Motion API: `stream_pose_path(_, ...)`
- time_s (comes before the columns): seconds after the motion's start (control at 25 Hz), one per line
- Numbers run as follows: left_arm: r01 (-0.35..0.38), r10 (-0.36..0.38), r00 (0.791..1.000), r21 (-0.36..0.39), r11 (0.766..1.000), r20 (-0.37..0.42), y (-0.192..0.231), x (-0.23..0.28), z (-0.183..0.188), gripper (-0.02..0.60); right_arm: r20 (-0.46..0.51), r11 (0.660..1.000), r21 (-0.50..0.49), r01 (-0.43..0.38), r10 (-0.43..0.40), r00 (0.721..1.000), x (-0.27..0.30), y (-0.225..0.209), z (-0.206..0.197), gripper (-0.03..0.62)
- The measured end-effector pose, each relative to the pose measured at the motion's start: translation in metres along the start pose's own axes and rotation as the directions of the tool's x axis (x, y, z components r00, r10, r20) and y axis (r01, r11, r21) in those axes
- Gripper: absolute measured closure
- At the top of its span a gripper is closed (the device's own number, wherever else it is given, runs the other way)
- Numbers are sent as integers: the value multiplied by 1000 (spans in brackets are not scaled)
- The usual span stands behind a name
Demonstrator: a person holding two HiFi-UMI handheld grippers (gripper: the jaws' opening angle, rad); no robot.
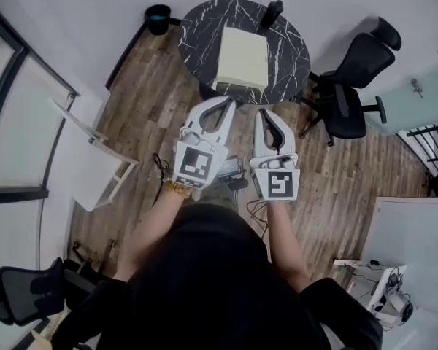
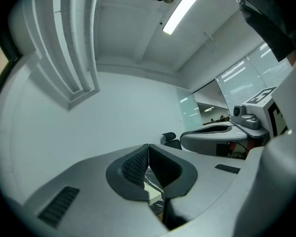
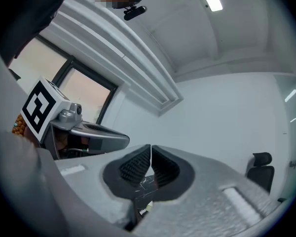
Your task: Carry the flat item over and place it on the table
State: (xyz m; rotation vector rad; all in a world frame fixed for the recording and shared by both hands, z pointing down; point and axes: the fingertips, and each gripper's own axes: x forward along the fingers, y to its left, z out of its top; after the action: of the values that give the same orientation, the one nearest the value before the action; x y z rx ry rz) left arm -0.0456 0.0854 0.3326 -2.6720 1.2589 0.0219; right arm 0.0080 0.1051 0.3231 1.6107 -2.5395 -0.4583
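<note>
L claw (image 1: 228, 102), R claw (image 1: 261, 113) clenched empty; cream slab (image 1: 241, 58) on round marble tbl (image 1: 203, 29).

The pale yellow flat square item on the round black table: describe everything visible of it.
The pale yellow flat square item is plain and matte, with a thin side face showing along its near edge. It lies flat mid-top on the round black white-veined marble table, reaching near its front rim. Only the tabletop touches it; the left gripper and right gripper, both shut and empty, hang short of it.
</note>
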Motion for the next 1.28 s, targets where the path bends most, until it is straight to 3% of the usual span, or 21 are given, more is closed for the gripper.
stream_pose_path(0.52, 8, -7, 999, -4, 1000, 37, -13, -12, 16, 575, 51, 999, -29, 24, -23, 998, -16, 7, 16, 595)
stream_pose_path(1.28, -1, 1, 1000, 7, 1000, 24, -3, -24, 11, 575, 31, 999, -31, 42, -41, 999, -12, 20, 13, 595)
